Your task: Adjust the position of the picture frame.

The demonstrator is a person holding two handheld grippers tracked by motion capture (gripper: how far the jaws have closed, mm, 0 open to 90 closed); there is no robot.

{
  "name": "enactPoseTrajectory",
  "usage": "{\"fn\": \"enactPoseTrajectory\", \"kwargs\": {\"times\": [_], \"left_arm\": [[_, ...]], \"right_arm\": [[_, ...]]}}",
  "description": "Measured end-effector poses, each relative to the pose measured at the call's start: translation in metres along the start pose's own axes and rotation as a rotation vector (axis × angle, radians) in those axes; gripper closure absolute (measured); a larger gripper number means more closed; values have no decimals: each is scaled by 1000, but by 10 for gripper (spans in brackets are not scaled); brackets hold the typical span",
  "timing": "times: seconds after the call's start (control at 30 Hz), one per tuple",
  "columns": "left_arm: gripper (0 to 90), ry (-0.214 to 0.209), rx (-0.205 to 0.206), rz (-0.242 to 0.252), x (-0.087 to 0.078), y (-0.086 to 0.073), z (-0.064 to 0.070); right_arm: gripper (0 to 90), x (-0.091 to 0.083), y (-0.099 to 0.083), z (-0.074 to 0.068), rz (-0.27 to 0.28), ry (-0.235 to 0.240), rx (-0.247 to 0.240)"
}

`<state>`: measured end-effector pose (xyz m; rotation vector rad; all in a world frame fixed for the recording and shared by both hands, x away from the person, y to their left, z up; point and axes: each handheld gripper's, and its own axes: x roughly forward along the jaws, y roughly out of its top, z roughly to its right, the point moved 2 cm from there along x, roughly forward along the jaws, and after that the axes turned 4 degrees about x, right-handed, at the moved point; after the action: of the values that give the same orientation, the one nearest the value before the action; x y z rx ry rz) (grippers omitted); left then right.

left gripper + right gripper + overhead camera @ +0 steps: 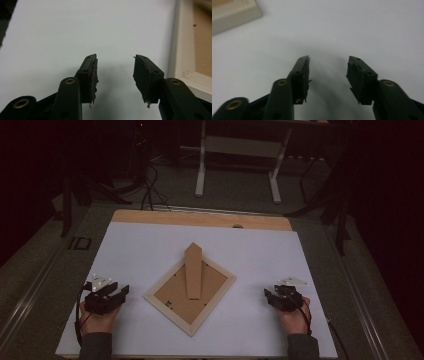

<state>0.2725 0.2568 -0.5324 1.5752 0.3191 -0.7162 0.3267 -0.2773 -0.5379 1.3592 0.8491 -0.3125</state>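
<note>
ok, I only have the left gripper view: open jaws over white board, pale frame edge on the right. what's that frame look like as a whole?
Observer: In the high view the picture frame lies face down, turned like a diamond, between the two grippers.
Operator: anything on its back?
Observer: A wooden easel stand runs up the middle of the brown backing, its tip reaching past the frame's far corner.
Operator: and the right gripper?
Observer: The right gripper is open with nothing between its jaws, over the white board, apart from the frame.
Operator: is the left touching the frame?
Observer: No, the left gripper sits to the frame's left with bare board between them.
</note>
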Motion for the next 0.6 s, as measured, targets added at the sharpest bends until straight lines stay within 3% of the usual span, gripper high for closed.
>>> {"fn": "enactPoseTrajectory", "kwargs": {"times": [0.1, 0.27, 0.6], "left_arm": [[534, -42, -4, 19, -4, 0, 2], [534, -74, -8, 52, -11, 3, 5], [525, -109, 20, 50, -15, 4, 10]], "right_arm": [[561, -4, 2, -3, 28, 12, -12], [568, -6, 3, -6, 51, 25, -20], [571, -16, 14, -4, 91, 54, -19]]}}
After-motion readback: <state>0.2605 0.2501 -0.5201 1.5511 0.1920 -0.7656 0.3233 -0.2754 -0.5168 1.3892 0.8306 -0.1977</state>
